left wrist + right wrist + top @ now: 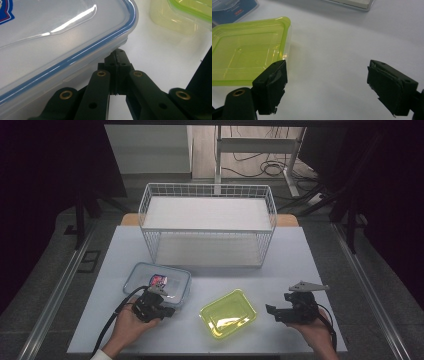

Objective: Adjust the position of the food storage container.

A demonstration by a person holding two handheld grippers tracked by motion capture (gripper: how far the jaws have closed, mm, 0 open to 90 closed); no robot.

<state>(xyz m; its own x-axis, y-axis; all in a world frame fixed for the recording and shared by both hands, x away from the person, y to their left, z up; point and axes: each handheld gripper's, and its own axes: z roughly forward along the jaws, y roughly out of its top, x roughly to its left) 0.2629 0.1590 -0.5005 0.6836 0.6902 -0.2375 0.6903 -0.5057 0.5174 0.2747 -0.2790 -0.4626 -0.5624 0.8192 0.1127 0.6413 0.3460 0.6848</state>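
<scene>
The box (pixel 62 37) runs off the left gripper view's top and left edges with its label (pixel 5 12) cut off, and the green tub (pixel 247 50) leaves the right gripper view's left edge.

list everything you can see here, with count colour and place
clear container: 1, see-through with a blue-rimmed lid and a label, front left of the table
green container: 1, yellow-green see-through, front middle of the table
wire basket rack: 1, white, two tiers, back middle of the table
table: 1, pale grey-white, middle of the high view
cables: several, dark, on the floor behind the table
left gripper: 1, black, jaws shut, tips at the near edge of the clear container under its lid rim
right gripper: 1, black, jaws open with nothing between them, just right of the green container
hands: 2, one on each gripper, bottom edge of the high view
</scene>
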